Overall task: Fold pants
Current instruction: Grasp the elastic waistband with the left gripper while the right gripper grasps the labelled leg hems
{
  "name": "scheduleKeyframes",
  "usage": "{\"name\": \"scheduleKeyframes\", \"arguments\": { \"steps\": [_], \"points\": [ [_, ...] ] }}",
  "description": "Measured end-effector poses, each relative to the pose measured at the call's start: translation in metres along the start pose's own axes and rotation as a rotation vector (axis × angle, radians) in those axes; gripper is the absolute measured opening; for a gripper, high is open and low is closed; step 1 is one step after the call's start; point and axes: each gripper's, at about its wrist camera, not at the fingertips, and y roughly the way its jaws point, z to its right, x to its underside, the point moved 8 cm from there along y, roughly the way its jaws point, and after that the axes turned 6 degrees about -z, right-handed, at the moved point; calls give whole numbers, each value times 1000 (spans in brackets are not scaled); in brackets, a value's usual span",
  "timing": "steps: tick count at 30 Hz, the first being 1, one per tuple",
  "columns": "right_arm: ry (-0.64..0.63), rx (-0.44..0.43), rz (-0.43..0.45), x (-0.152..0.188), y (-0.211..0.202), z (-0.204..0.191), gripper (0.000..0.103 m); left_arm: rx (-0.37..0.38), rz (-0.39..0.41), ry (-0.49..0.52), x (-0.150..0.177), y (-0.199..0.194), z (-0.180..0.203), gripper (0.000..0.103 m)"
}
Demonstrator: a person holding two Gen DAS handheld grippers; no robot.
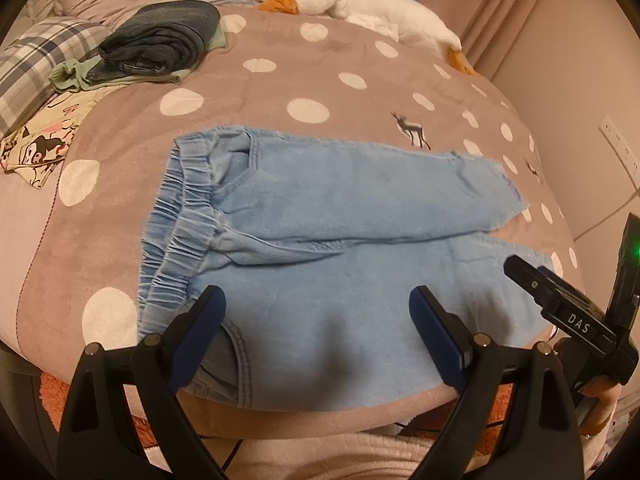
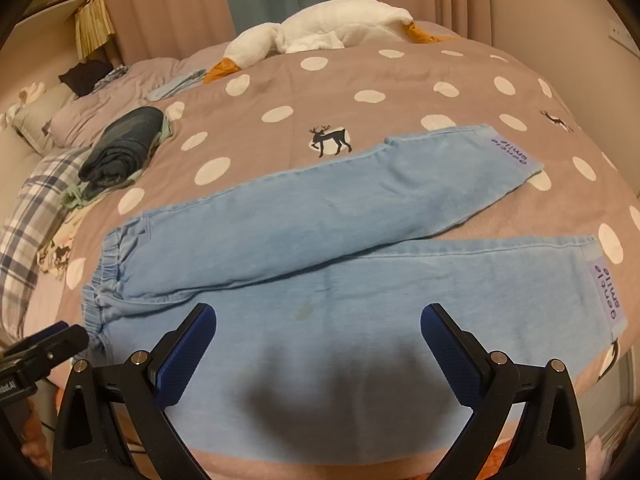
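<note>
Pants (image 2: 320, 232) lie flat across frame centre on the bed (image 2: 280, 80), legs splayed and unfolded — left gripper (image 1: 318, 312) and right gripper (image 2: 319, 332) both gape empty above the near leg; next, likely pinch an edge.

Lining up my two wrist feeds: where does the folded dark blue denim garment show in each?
Left wrist: folded dark blue denim garment sits upper left, on a pale green cloth.
Right wrist: it lies at middle left, near the plaid pillow.
Shared landmark: white plush goose at the bed's far edge.
</note>
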Motion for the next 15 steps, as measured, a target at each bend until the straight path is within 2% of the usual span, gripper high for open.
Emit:
{"name": "scheduleKeyframes", "arguments": {
  "steps": [3, 6, 10, 12, 15],
  "points": [
    [14, 1, 9, -2, -1, 14, 102, -25, 43, -59, -4, -7, -27, 91],
    [97, 36, 10, -3, 0, 53, 102, -131, 30, -157, 5, -5, -79, 91],
    [259, 180, 1, 4, 2, 137, 100, -219, -33, -260, 29, 7, -127, 90],
    [358, 226, -20, 13, 5, 185, 92, -218, -60, -299, 40, 14, -140, 90],
    [512, 241, -46, 29, 8, 241, 89, -128, -80, -346, 45, 26, -142, 90]
  ]
}}
